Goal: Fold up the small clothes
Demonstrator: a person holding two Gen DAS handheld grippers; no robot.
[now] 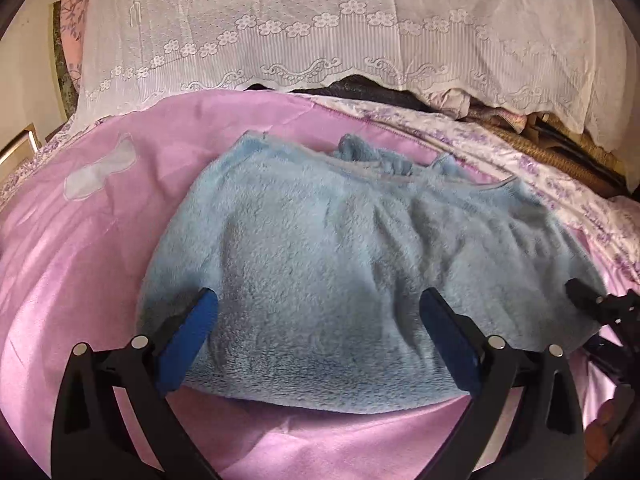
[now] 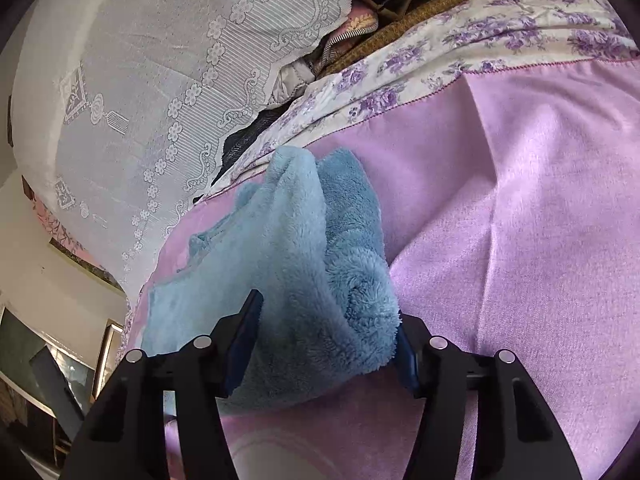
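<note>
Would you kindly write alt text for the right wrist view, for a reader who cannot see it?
A bunched corner of a fluffy light-blue garment sits between the blue pads of the right gripper, above a pink bedspread. A white lace cloth drapes over piled bedding behind.

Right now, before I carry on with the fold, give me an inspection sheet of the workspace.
Surface: pink bedspread, a few creases, floral border at the far edge.
Job's things: blue fleece garment lying on the bedspread, partly folded, one end bunched up.
Clutter: folded fabrics stacked behind the spread, partly under a white lace cover.
Grippers: left gripper open over the garment's near edge, gripping nothing. Right gripper has the bunched end between its fingers; whether the pads press cannot be told.
Cables: nothing seen.
Surroundings: pale wall and framed items at the left of the right wrist view.
</note>
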